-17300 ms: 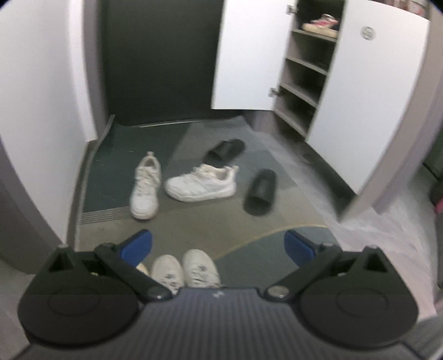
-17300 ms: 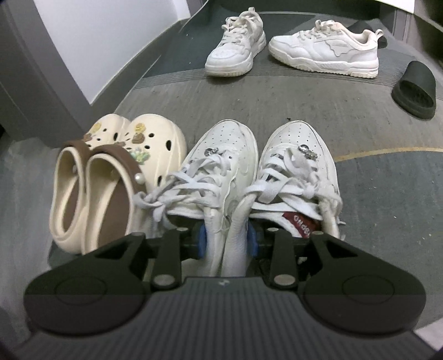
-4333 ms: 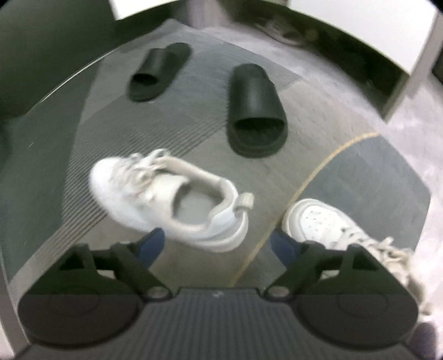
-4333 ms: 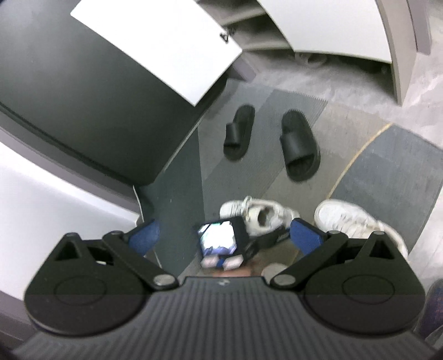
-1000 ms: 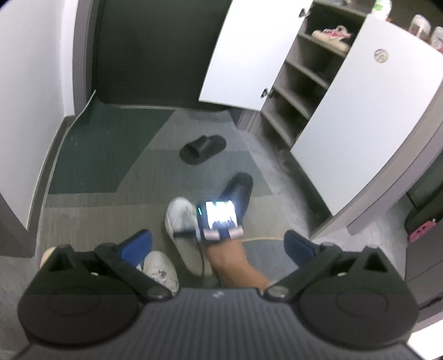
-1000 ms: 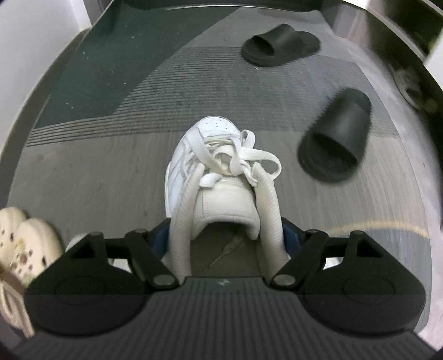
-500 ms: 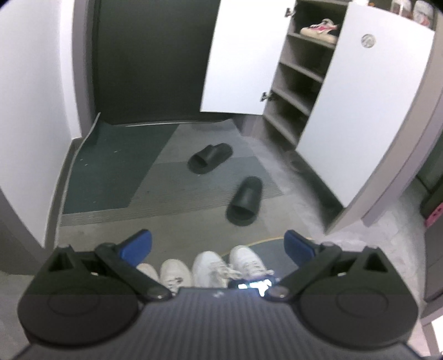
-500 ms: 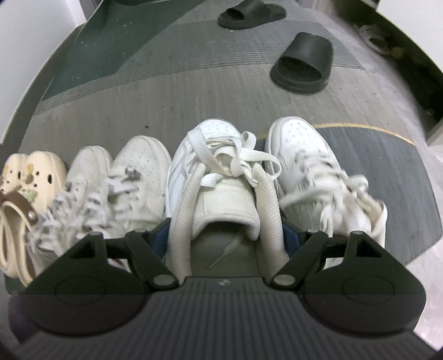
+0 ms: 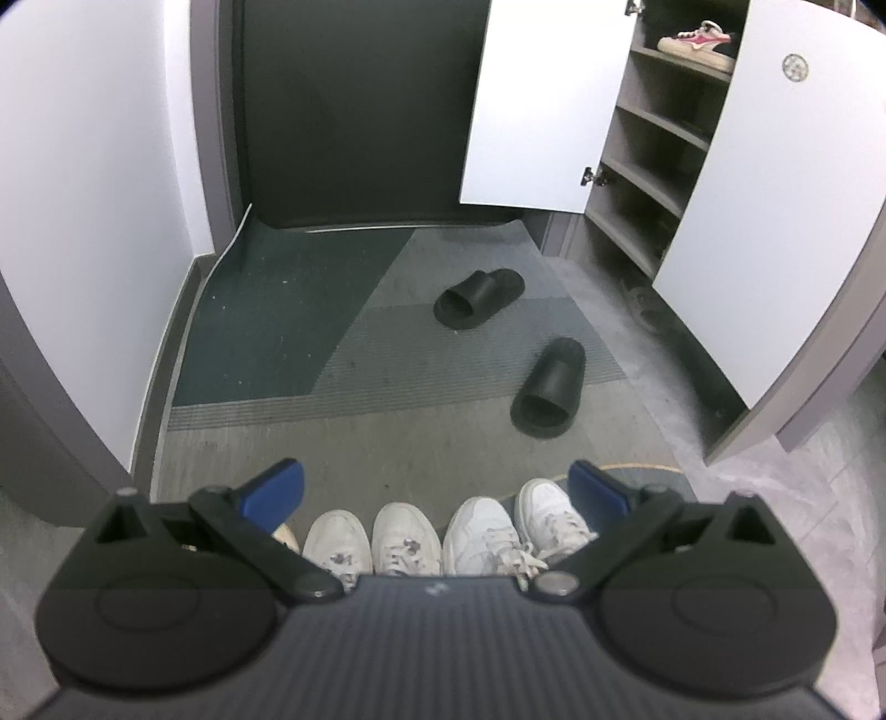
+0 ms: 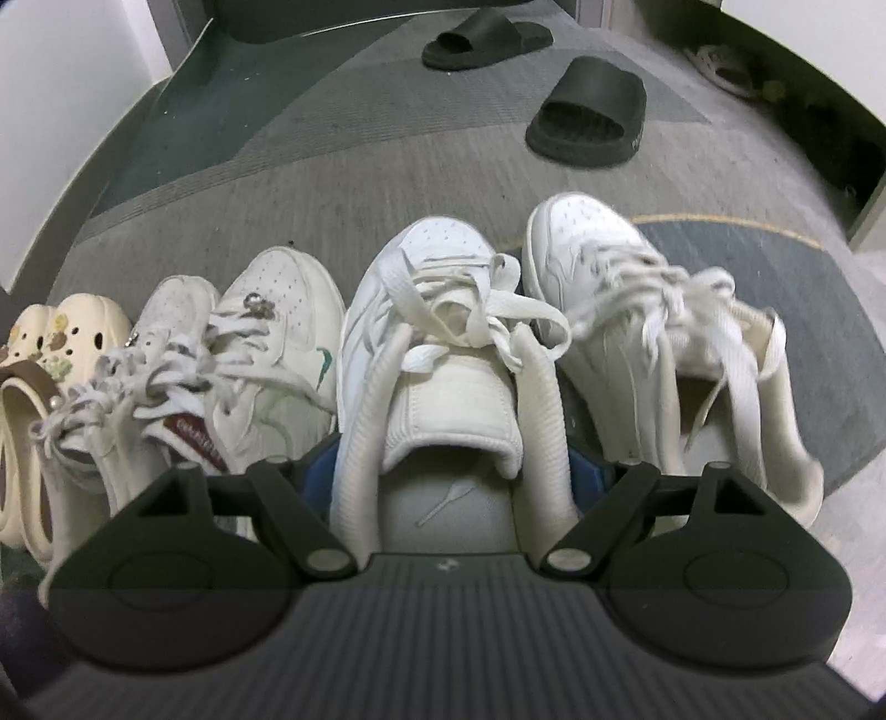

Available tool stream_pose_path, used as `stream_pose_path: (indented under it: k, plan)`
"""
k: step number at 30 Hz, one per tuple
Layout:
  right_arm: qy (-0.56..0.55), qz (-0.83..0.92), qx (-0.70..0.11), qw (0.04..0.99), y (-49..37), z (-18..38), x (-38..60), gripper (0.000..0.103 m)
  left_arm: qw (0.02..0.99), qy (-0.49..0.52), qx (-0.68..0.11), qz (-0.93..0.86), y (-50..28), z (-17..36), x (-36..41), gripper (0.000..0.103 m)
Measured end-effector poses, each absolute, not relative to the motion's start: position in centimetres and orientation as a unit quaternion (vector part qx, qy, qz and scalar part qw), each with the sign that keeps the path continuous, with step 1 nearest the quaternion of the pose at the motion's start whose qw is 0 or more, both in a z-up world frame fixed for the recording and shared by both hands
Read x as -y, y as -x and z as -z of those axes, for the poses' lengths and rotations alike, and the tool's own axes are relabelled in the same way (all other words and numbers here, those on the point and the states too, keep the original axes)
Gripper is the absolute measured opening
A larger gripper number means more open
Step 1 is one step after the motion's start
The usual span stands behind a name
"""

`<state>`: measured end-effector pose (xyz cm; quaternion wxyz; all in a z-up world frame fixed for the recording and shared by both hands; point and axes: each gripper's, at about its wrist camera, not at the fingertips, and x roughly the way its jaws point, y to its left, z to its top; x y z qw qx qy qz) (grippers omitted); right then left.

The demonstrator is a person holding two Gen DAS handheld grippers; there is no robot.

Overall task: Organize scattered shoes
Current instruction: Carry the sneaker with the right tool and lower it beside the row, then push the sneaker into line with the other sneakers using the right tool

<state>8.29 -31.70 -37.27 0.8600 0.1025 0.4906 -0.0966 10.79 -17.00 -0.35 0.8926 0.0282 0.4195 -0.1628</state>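
Carpet (image 9: 343,354) in the left wrist view is low-pile and ribbed, laid in grey and dark green panels. Two black moulded slides, the far slide (image 9: 479,298) and the near slide (image 9: 549,387), lie well apart on it, toes angled differently. Four white sneaker toes sit in a row at the lower edge. The shoe cabinet (image 9: 648,166) stands open with flat white doors and grey shelves; a pink-and-white shoe (image 9: 696,44) rests on the top shelf. The left gripper (image 9: 437,490) has its blue pads spread wide with nothing between them.

In the right wrist view, the right gripper (image 10: 457,471) straddles the heel of a white leather sneaker (image 10: 437,332) with a knitted collar and flat loose laces. Its jaws have just been opening; whether the blue pads press the collar cannot be told. The sneaker stands in the row, just beside its mate (image 10: 653,332) on one side and the stitched pair (image 10: 243,343) on the other. Cream perforated clogs (image 10: 39,360) end the row
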Motion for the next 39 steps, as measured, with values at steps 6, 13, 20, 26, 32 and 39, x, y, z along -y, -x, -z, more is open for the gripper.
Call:
stream_pose_path:
  k: [6,13,20,26,32,39]
  plan:
    - [-0.110,0.071,-0.500,0.856,-6.9,37.4,32.1,0.088,0.886,-0.026,-0.429,0.173,-10.8,0.5,17.1,0.103]
    - [-0.130,0.040,-0.466,0.874,-5.2,36.3,32.8,0.103,0.884,-0.012,-0.430,0.185,-10.7,0.1,16.8,0.103]
    - [-0.113,0.031,-0.408,0.905,-5.2,31.0,35.3,0.103,0.879,0.000,-0.440,0.186,-10.8,0.2,16.7,0.103]
    - [0.055,-0.071,-0.499,0.862,-4.5,31.9,35.2,0.094,0.871,0.008,-0.451,0.193,-11.0,0.4,16.2,0.103]
    - [0.123,-0.071,-0.528,0.838,-4.7,36.0,32.3,0.070,0.870,0.012,-0.455,0.188,-11.3,0.6,16.1,0.103]
    - [0.094,-0.037,-0.519,0.849,-5.7,39.3,32.1,0.056,0.871,-0.006,-0.459,0.177,-11.7,1.4,16.4,0.103]
